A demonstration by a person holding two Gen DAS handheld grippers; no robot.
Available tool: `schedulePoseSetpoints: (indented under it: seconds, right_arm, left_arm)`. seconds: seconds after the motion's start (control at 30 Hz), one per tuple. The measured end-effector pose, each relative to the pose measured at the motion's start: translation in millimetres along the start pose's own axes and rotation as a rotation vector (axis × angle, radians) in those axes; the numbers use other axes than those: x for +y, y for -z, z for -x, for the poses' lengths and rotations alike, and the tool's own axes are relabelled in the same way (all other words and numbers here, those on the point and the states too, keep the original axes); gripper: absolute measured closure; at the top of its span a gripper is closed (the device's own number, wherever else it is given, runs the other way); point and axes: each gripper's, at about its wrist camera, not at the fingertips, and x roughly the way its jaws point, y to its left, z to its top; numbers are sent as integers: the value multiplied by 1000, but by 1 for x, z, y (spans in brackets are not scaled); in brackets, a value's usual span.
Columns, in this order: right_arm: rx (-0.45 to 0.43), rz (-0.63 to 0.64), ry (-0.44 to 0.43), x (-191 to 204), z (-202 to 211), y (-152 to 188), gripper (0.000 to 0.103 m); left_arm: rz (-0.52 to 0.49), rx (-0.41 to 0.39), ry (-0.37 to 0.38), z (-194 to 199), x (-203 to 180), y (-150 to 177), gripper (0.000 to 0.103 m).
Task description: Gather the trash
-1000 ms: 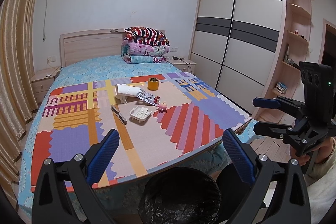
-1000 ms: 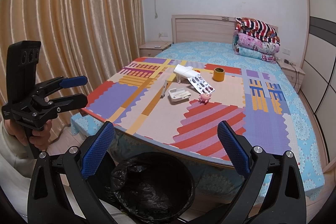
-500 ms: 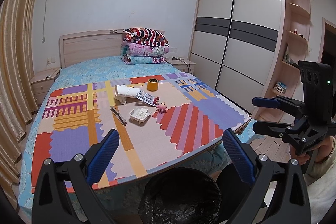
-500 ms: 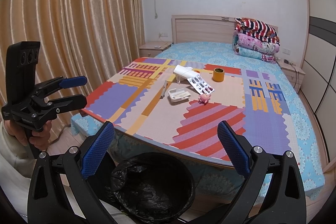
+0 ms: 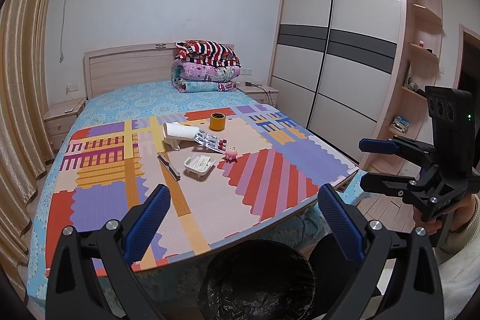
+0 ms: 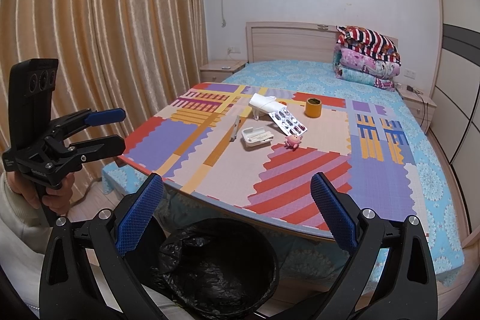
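1. Blue-padded fingers [image 5: 148, 225] of the left gripper [image 5: 243, 227] stand spread wide with nothing between them; the right gripper [image 6: 237, 215] is likewise splayed and empty, both held back from the mat's near edge.

2. Over the last second little has changed: both grippers hold the same poised position short of the bed, and no item has been lifted, which suggests collection has yet to begin.

3. Nearest, at 6 o'clock in both wrist views, a round bin lined with a black bag [image 6: 216, 269] waits below the mat edge; nothing can be made out inside it.

4. On the patchwork foam mat [image 5: 270, 185], toward 12 o'clock, lies the clutter: a dark narrow strip-like item [image 5: 169, 167], an open white plastic box [image 5: 199, 165] with what looks like a paper insert, and a small pink toy [image 5: 231, 154] just beside it.

5. Farther on, a blister pack of capsules [image 5: 210, 141] leans on a white rolled object [image 5: 178, 131], with an orange tape roll [image 5: 217, 121] at 1 o'clock.

6. Beyond, folded quilts [image 5: 207, 68] are stacked against the headboard.
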Motion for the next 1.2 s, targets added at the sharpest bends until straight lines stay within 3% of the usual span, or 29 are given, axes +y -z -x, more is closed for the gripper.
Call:
schedulePoseSetpoints:
  seconds: [0.63, 0.83, 1.2]
  right_arm:
    - [12, 2, -18, -8, -15, -5, 4]
    - [34, 7, -29, -22, -42, -19, 4]
    - [122, 29, -84, -45, -132, -51, 4]
  left_arm:
    - [-22, 30, 1, -17, 6, -2, 8]
    - [-42, 66, 2, -47, 21, -2, 8]
    - [-74, 145, 12, -119, 53, -3, 8]
